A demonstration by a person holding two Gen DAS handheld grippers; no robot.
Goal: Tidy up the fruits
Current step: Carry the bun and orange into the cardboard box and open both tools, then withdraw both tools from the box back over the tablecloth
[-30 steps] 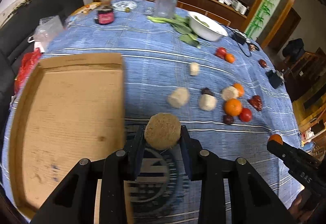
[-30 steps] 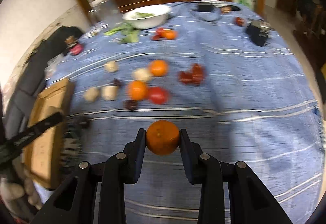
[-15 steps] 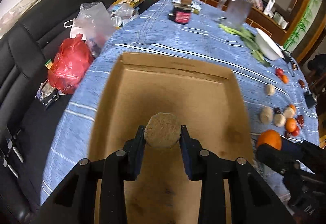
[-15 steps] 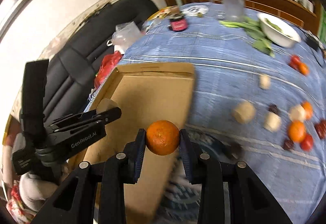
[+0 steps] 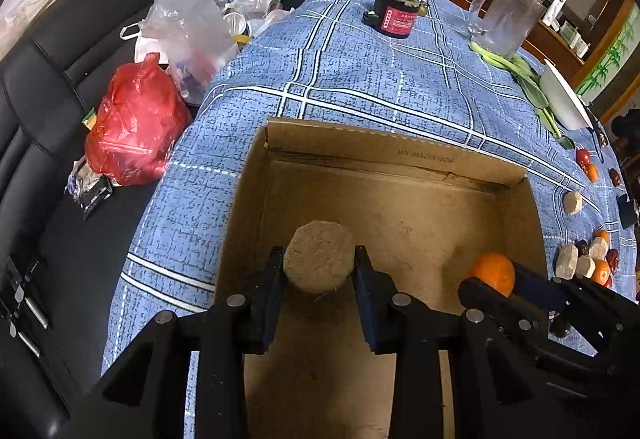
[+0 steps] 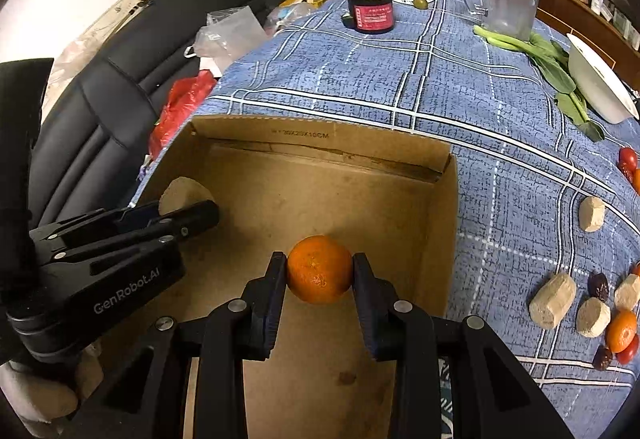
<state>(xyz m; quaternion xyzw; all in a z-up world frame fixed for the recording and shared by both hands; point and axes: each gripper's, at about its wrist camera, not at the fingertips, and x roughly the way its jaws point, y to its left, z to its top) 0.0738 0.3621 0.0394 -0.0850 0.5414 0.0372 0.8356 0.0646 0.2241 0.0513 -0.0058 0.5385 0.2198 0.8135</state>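
1. The left gripper (image 5: 319,271) has its fingers closed on a round tan chunk (image 5: 319,257), rough and pale brown. What fruit it is, I cannot tell.
2. The right gripper (image 6: 319,271) has its fingers closed on a small orange (image 6: 319,269).
3. Both things hang above the open cardboard box (image 6: 320,143). Nothing else shows on the box floor in either view.
4. The tan chunk is over the left side of the box, close to the left wall. The orange is over the right side, close to the right wall (image 6: 440,223).
5. The box floor lies straight below both pairs of fingers. So I think the next move is down, then open the fingers.
6. The two grippers sit side by side with a gap between them. In the left view the orange (image 5: 494,273) shows off to the right, so neither one blocks the other.
7. The orange is round and could roll once it is let go. It may be best to set it low before opening.
8. More fruit waits on the blue tabletop (image 6: 500,99) to the right of the box: tan pieces (image 6: 552,299), little oranges (image 6: 621,331), red tomatoes (image 6: 628,159) and dark dates (image 6: 599,285). The right gripper is nearer to them.
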